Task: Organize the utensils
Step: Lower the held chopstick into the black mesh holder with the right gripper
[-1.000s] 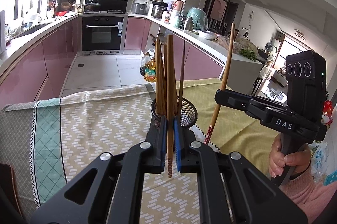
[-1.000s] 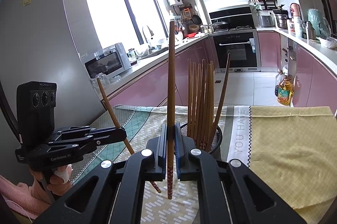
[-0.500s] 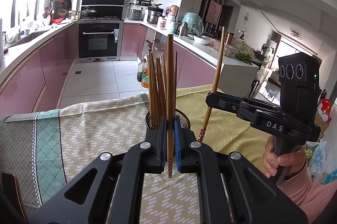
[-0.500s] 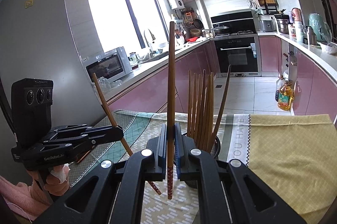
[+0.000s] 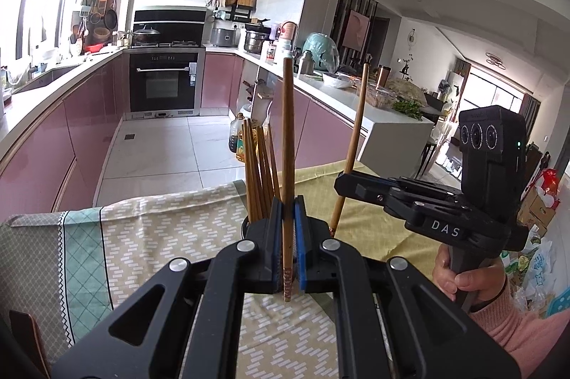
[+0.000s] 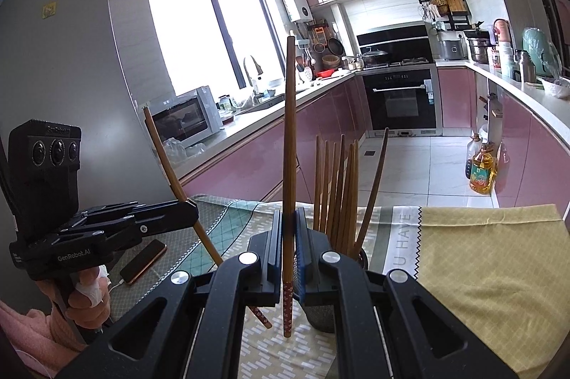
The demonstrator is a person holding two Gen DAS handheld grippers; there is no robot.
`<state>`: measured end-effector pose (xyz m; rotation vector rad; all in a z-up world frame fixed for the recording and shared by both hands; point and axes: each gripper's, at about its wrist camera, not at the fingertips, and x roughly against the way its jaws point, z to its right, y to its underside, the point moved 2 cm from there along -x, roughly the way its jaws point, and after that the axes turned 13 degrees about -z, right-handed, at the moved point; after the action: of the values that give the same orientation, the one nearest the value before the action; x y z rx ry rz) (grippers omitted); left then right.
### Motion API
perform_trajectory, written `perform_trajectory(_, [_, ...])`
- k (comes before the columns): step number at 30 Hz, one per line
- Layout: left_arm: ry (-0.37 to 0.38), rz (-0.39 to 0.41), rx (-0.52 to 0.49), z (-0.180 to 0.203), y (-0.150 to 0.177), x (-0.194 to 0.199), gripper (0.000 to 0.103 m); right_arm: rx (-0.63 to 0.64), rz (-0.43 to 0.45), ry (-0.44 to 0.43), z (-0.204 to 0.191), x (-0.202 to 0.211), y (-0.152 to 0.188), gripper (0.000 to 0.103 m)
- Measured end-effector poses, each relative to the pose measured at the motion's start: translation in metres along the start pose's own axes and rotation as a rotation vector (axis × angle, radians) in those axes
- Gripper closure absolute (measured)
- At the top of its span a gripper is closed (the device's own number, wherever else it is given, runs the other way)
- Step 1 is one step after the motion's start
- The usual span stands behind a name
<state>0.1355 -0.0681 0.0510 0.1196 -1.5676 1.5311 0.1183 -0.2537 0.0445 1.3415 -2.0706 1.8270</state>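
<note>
My left gripper [image 5: 288, 229] is shut on a wooden chopstick [image 5: 287, 144] held upright, patterned end down. My right gripper [image 6: 288, 236] is shut on another wooden chopstick [image 6: 288, 136], also upright. A black mesh utensil holder [image 6: 322, 316] stands on the table with several wooden chopsticks [image 6: 336, 190] in it; in the left wrist view those chopsticks [image 5: 258, 172] rise just behind my left fingers and the holder is mostly hidden. The right gripper [image 5: 351, 188] with its chopstick [image 5: 354, 133] shows to the right of the holder. The left gripper [image 6: 185, 213] shows at the left, above the table.
The table carries a patterned cloth [image 5: 149, 236] and a yellow cloth [image 6: 491, 258]. A phone [image 6: 142, 261] lies on the table at the left. Oil bottles [image 6: 481, 169] stand on the kitchen floor beyond the table. Pink cabinets and an oven [image 5: 164, 83] are behind.
Both grippers have risen and closed in on the holder, each still holding its chopstick upright. The holder now sits lower and nearer in both views.
</note>
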Motion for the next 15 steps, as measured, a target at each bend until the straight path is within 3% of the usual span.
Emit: perform_trajectory(15, [0.0, 0.054, -0.013, 0.005, -0.016, 0.003, 0.096, 0.012, 0.027, 0.011, 0.001, 0.001, -0.012, 0.097])
